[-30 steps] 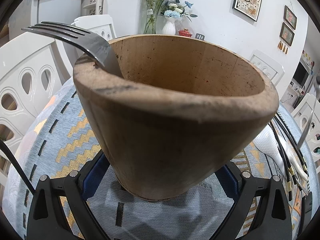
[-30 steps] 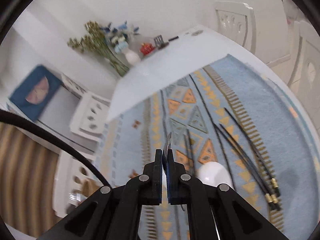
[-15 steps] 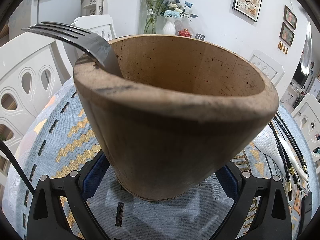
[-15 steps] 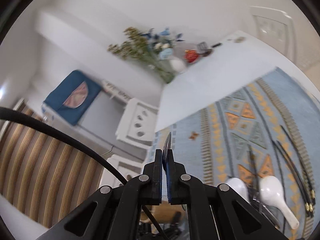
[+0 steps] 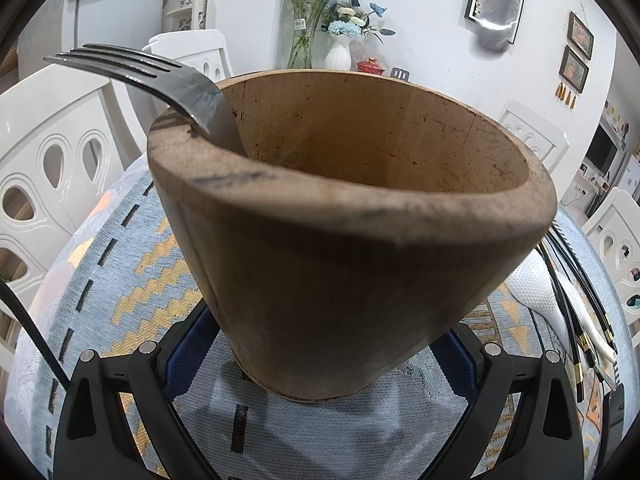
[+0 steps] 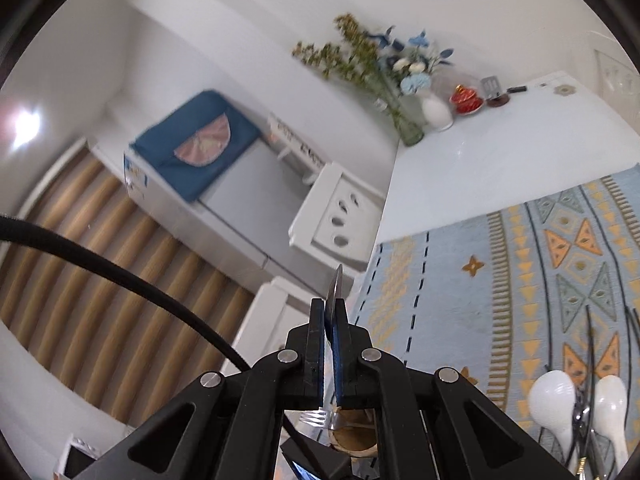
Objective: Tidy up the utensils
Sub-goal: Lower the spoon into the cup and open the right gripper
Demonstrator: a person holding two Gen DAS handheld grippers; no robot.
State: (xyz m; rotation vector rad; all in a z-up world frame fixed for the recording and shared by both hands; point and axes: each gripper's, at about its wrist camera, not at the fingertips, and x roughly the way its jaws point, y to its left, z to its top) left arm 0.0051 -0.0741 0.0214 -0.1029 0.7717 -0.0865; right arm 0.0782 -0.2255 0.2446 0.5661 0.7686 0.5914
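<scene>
A wooden cup [image 5: 352, 216] stands on the patterned blue cloth [image 5: 120, 280], and my left gripper [image 5: 320, 344] is shut on its base, blue pads against both sides. A dark metal fork [image 5: 160, 72] leans in the cup, tines up over the left rim. My right gripper [image 6: 330, 312] is shut on a thin metal utensil [image 6: 338, 286] whose tip sticks up past the fingers. That utensil shows as a grey blur [image 5: 496, 16] high on the right in the left wrist view. Under the right gripper I glimpse the cup [image 6: 354, 438] and the fork tines [image 6: 316, 416].
Two white ceramic spoons [image 6: 554, 400] and several black chopsticks [image 5: 576, 280] lie on the cloth to the right of the cup. White chairs [image 5: 52, 168] ring the table. Vases of flowers [image 6: 404, 92] and a small red dish [image 6: 466, 98] stand at the far edge.
The right gripper has swung left and upward with the utensil, rolling as it went. In the left wrist view the utensil climbed from the right edge to the top right. The left gripper stayed still.
</scene>
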